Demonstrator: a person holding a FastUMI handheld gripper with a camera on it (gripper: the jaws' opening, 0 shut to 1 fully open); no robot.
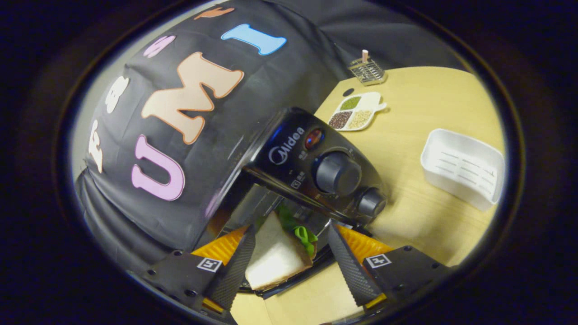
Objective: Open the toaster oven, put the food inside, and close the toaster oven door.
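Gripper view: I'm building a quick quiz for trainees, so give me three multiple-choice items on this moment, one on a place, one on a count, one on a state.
1. Where is the sandwich?
A. In the white basket
B. Between the gripper fingers, at the toaster oven opening
C. On the divided dish

2. How many round knobs show on the oven's panel?
A. Two
B. Four
C. None

3. How do the fingers stand?
A. Shut on the basket
B. Shut on an oven knob
C. Spread, the right finger clear of the sandwich

Answers: 1 B, the bread sits between the fingers before the cavity. 2 A, a large knob and a smaller one. 3 C, a gap shows beside the right finger.
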